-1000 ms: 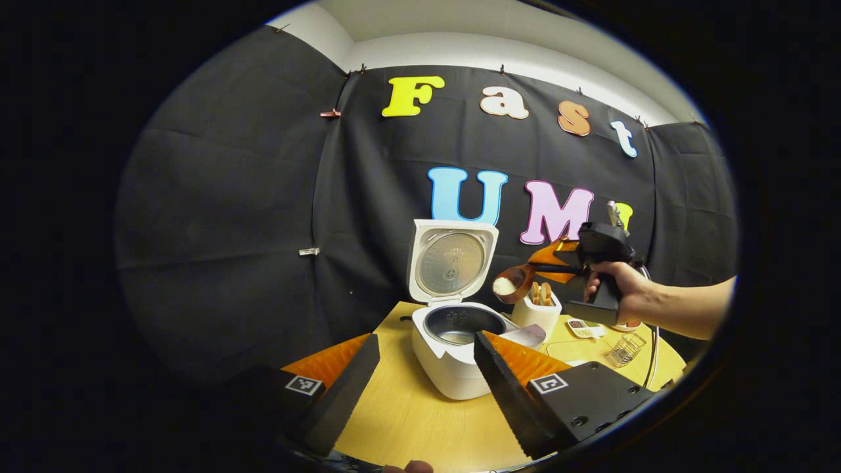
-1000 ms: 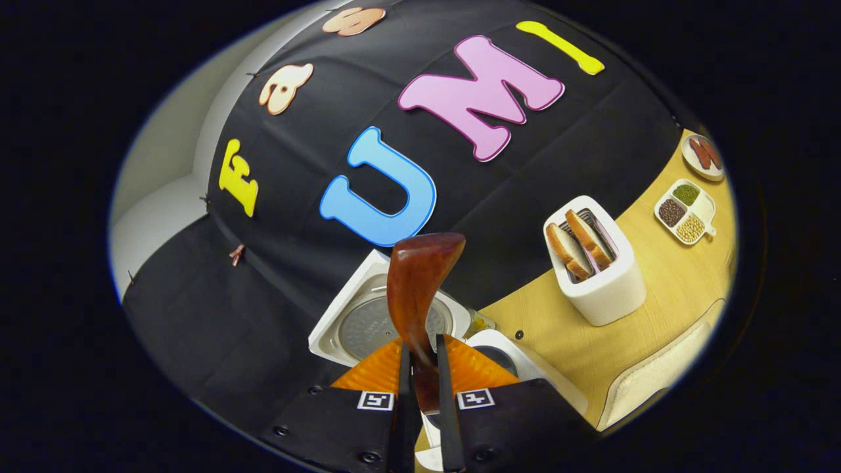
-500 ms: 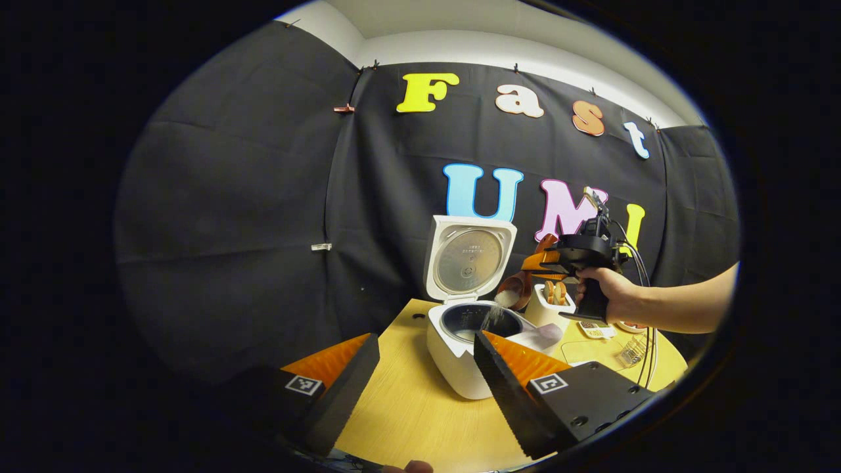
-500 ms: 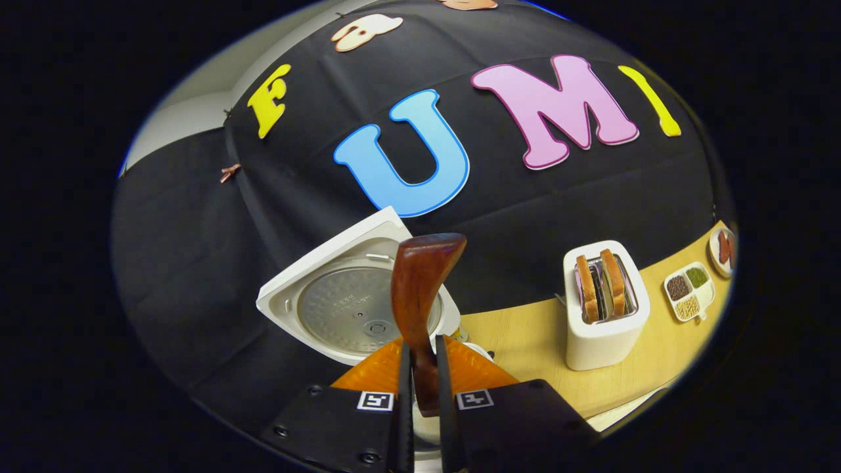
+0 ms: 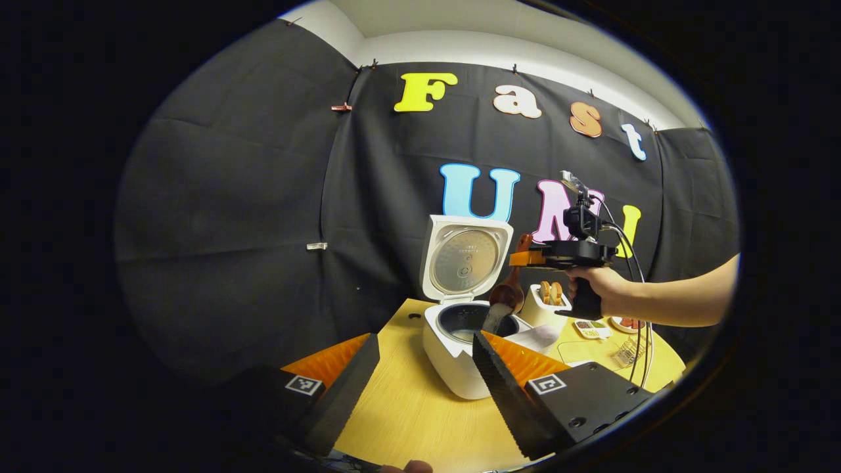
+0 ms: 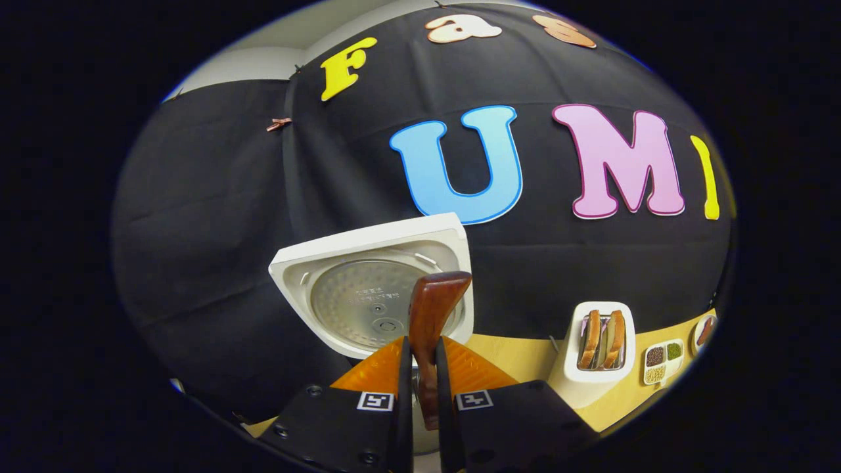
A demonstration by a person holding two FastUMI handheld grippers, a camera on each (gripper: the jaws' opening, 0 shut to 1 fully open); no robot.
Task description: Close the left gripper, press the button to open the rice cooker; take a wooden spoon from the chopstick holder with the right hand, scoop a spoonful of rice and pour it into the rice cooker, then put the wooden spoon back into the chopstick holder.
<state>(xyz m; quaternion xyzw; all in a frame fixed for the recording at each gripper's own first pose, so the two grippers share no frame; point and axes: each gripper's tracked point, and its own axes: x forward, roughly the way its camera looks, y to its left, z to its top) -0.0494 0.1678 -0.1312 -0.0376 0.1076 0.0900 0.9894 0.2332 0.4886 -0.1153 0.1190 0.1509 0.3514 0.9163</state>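
The white rice cooker has a smooth, semi-gloss plastic shell; the inner plate of its raised lid is dull grey metal with a fine dimpled texture, and its inner pot is dark metal. The reddish-brown wooden spoon is polished wood with a soft sheen. The pale yellow wood-grain surface is matt and smooth. The white toaster looks like smooth matt plastic. The booth wall is black matt cloth, lightly creased.
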